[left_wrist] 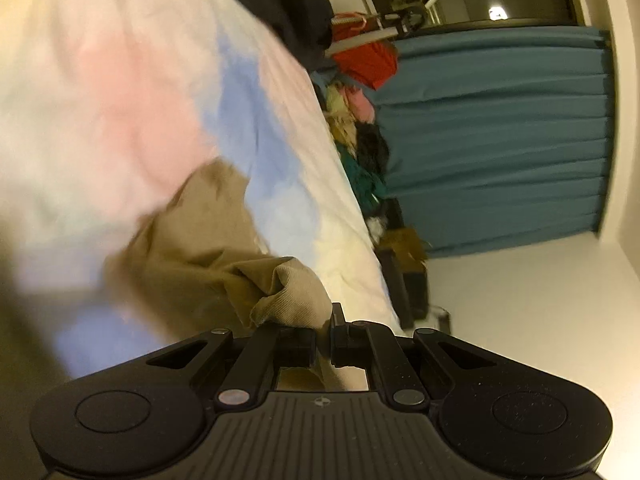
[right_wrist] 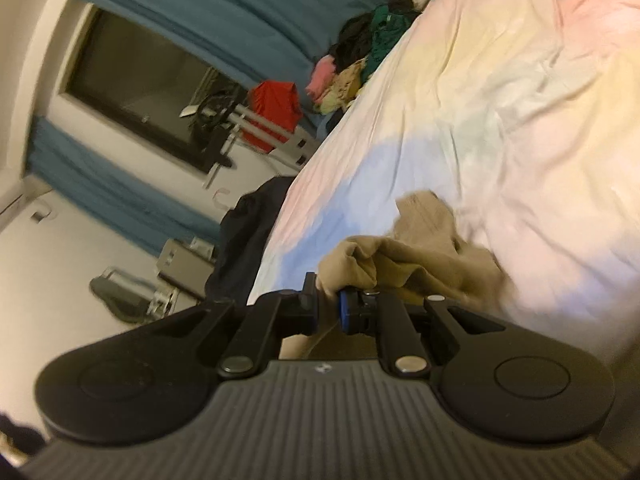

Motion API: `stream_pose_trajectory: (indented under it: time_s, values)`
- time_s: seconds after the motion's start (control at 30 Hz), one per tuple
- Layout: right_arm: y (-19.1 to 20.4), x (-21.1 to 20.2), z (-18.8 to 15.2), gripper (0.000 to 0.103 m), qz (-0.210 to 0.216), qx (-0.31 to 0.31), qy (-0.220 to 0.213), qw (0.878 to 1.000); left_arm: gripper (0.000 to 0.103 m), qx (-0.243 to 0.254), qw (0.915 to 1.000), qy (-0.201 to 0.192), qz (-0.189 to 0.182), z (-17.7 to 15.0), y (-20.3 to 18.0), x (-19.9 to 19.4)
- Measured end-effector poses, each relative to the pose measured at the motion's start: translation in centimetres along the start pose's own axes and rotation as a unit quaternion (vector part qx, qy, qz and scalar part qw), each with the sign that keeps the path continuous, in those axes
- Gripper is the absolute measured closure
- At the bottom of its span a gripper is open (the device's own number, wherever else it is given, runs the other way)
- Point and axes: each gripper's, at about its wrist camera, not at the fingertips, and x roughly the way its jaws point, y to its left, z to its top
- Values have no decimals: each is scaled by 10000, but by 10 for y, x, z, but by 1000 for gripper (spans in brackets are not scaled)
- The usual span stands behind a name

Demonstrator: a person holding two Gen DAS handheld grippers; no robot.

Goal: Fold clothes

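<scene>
A tan garment [left_wrist: 200, 264] hangs bunched over the pastel bed sheet [left_wrist: 132, 92]. My left gripper [left_wrist: 323, 340] is shut on one edge of it, the cloth pinched between the jaws. In the right wrist view the same tan garment [right_wrist: 432, 256] trails off to the right over the bed sheet [right_wrist: 500, 100]. My right gripper [right_wrist: 328, 308] is shut on another edge of it. Both views are tilted and motion-blurred. The rest of the garment below the grippers is hidden.
A dark garment [left_wrist: 296, 8] lies at the bed's far edge, also in the right wrist view [right_wrist: 244, 236]. A heap of mixed clothes [left_wrist: 360, 136] and a red item [left_wrist: 368, 60] sit beside the bed. Teal curtains [left_wrist: 500, 136] cover the wall.
</scene>
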Motion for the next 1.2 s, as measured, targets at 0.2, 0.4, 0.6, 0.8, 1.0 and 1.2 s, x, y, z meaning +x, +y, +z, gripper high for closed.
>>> stream_pose_trajectory:
  time_s: [0.2,0.4,0.6,0.8,1.0,1.2]
  values:
    - [-2,93,37,89,-535,355,92,9979,96,31,9992,22,400,51,-20,68]
    - [-36,154,44,88,-804,430,270,9955,96,274,9969,130,730,79,0,133]
    - [-64,192,50,88,-862,494,582,9933,96,643,9942,171,846,92,27,180]
    - [-72,212,52,88,-997,448,661,9918,96,1079,9903,166,856,93,27,195]
    - [-81,214,49,88,-971,540,688,9914,91,1249,9888,282,765,92,29,198]
    - [-65,195,51,63,-560,47,589,9967,33,2088,9766,260,456,79,5,184]
